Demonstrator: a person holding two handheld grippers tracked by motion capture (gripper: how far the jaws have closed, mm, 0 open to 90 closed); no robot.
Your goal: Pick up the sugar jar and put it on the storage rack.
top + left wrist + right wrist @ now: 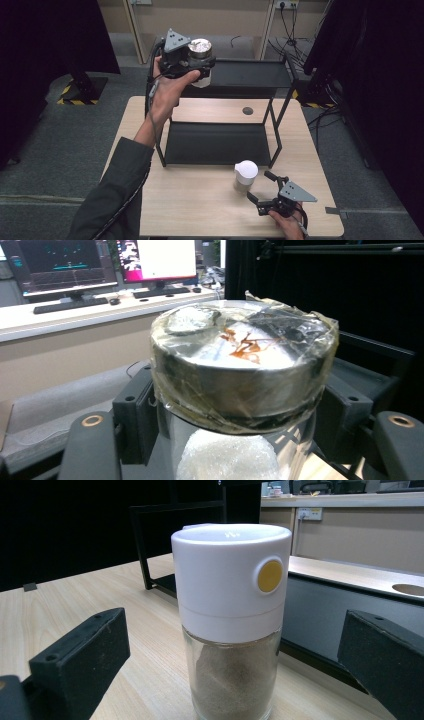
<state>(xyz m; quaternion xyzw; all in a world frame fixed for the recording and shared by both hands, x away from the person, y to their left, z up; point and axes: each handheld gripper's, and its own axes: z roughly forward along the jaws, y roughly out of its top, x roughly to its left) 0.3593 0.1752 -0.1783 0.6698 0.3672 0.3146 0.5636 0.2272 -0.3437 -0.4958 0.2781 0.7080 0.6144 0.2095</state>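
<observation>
My left gripper (196, 63) is raised above the left end of the black rack's top shelf (250, 75), shut on a jar (200, 50). The jar's metal lid (242, 360) is wrapped in clear tape with a brown smear on top, and something white shows through the glass below. The black jaws press on the jar's sides. A glass shaker (245, 175) with a white cap stands upright on the table in front of the rack. In the right gripper view the shaker (231, 610) holds brown powder and has a yellow dot. My right gripper (260, 186) is open, with a jaw on either side of the shaker and not touching it.
The two-tier black rack (215, 142) stands at the back half of the wooden table (190, 205), its lower shelf bare. A round hole (247, 110) is in the tabletop behind it. Dark stands and cables flank the table on the floor.
</observation>
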